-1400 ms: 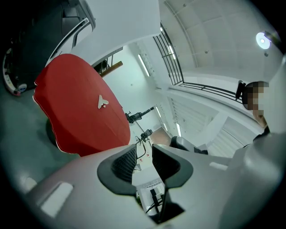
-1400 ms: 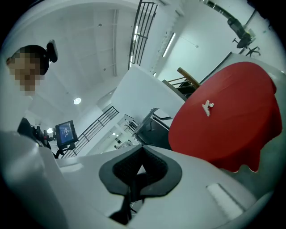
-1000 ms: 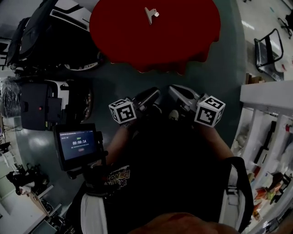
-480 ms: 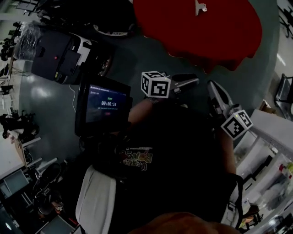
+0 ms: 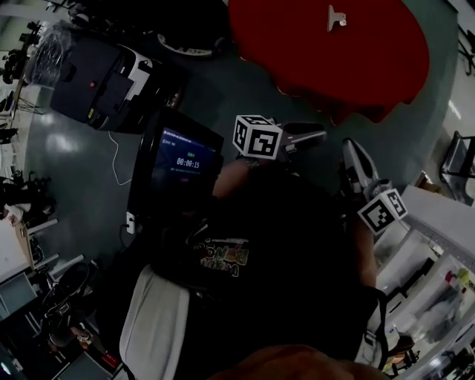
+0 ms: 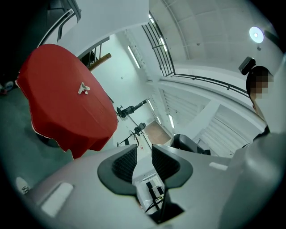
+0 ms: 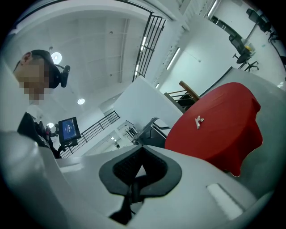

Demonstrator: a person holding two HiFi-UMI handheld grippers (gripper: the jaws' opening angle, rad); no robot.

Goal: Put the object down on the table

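A small metal clip (image 5: 335,16) lies alone on the round red-clothed table (image 5: 326,59) at the top of the head view. Both grippers are held close to the person's body, well short of the table. My left gripper (image 5: 312,136) points toward the table; in its own view my left gripper (image 6: 144,154) has a narrow gap between the pads with nothing in it, and the clip (image 6: 83,88) rests on the red table (image 6: 62,116) far off. My right gripper (image 5: 350,152) is shut and empty, its pads meeting at the right gripper (image 7: 142,172). The clip (image 7: 199,121) sits far away on the table (image 7: 223,134).
A small screen (image 5: 185,162) showing a timer stands at the person's left. Dark equipment cases (image 5: 96,82) crowd the upper left floor. White shelving (image 5: 438,245) with small items lines the right side. Grey floor separates the person from the table.
The head view has swung, so the table moved to the upper right. Both grippers drew back toward the body, the right one lowering to the side. The clip stays on the table.
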